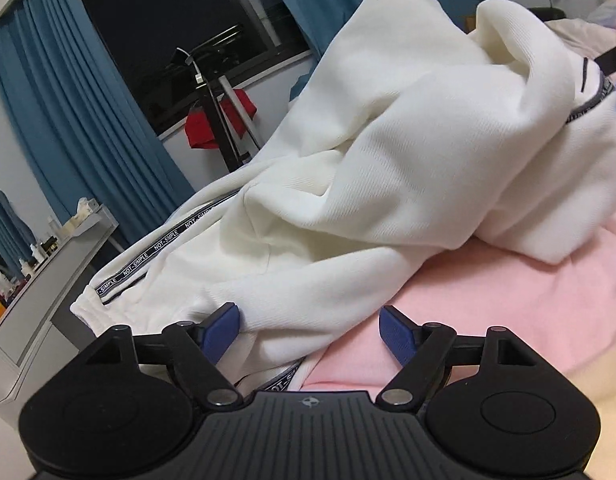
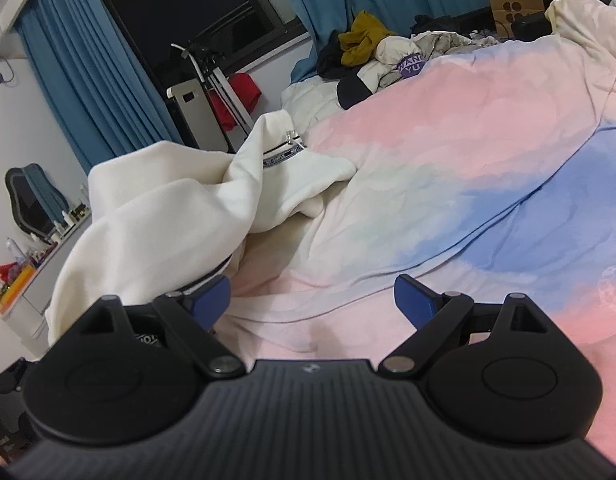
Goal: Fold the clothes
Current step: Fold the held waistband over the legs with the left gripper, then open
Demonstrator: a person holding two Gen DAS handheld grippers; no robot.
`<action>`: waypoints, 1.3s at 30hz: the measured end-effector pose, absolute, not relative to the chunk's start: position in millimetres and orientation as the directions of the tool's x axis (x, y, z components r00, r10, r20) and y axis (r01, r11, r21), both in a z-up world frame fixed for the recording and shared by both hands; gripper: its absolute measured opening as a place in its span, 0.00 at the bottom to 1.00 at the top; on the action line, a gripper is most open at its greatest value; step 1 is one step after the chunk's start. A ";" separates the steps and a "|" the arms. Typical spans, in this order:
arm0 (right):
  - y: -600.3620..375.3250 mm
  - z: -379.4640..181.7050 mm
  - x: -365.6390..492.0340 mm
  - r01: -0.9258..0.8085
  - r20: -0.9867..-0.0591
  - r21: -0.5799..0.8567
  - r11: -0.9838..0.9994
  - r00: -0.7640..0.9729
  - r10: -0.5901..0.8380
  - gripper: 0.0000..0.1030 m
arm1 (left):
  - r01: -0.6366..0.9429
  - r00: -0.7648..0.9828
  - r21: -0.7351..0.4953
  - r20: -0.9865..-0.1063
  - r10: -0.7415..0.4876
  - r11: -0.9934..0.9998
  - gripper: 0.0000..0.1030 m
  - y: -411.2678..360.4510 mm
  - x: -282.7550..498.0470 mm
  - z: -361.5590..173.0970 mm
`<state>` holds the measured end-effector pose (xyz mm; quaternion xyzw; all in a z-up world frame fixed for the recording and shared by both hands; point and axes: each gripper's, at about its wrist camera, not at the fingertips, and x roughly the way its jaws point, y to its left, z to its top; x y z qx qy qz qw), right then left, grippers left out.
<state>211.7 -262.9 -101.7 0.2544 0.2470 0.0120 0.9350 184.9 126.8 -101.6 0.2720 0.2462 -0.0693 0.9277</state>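
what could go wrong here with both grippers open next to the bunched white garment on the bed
1. The white garment lies crumpled in layers; the open left gripper may pinch several at once.
2. The garment's cuff end sits near the bed edge beside the dresser and could slide off.
3. The right gripper, jaws open over the pink-and-blue bedcover, might grab bedding instead.

Crumpled garment (image 1: 387,168) on bedspread (image 2: 447,168), perhaps beside its edge.

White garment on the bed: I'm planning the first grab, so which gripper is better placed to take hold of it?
Left. The left gripper is open with the white garment lying between its fingers; the right gripper is open over bare bedsheet, garment off to its side.
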 end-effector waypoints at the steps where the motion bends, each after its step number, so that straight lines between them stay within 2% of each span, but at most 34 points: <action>1: -262.0 -102.1 212.0 0.103 -0.457 0.480 0.871 0.877 0.149 0.88 | 0.263 0.872 0.482 -0.490 0.008 0.836 0.76 125.5 184.2 -101.8; 11: -263.4 -101.7 210.4 0.113 -0.464 0.488 0.865 0.874 0.147 0.88 | 0.264 0.897 0.593 -0.441 0.032 0.761 0.76 112.5 177.0 -104.2; 16: -263.4 -102.0 208.5 0.114 -0.463 0.482 0.869 0.875 0.143 0.88 | 0.249 0.898 0.698 -0.425 0.109 0.671 0.77 111.9 188.7 -123.5; 19: -265.4 -100.7 206.1 0.118 -0.460 0.488 0.865 0.877 0.140 0.88 | 0.237 0.912 0.729 -0.395 0.113 0.642 0.74 109.6 183.9 -121.1; 22: -268.3 -98.1 202.4 0.122 -0.452 0.505 0.854 0.881 0.141 0.88 | 0.231 0.925 0.747 -0.367 0.098 0.623 0.78 107.6 173.9 -114.7; 33: -267.6 -95.8 199.9 0.088 -0.436 0.538 0.838 0.880 0.187 0.88 | 0.222 0.898 0.810 -0.387 0.210 0.543 0.86 122.7 188.6 -135.3; 35: -267.6 -98.1 201.8 0.093 -0.441 0.536 0.839 0.878 0.184 0.88 | 0.239 0.894 0.807 -0.400 0.203 0.540 0.82 122.6 189.8 -131.7; 36: -267.9 -99.6 203.0 0.095 -0.443 0.537 0.838 0.877 0.185 0.88 | 0.248 0.891 0.805 -0.408 0.199 0.539 0.77 122.7 190.2 -129.4; 38: -268.0 -101.7 205.0 0.098 -0.448 0.540 0.836 0.874 0.188 0.88 | 0.267 0.885 0.800 -0.424 0.191 0.537 0.64 122.7 191.1 -124.8; 39: -267.6 -102.3 205.5 0.098 -0.450 0.541 0.835 0.873 0.189 0.88 | 0.276 0.883 0.797 -0.431 0.187 0.538 0.49 124.2 190.4 -120.0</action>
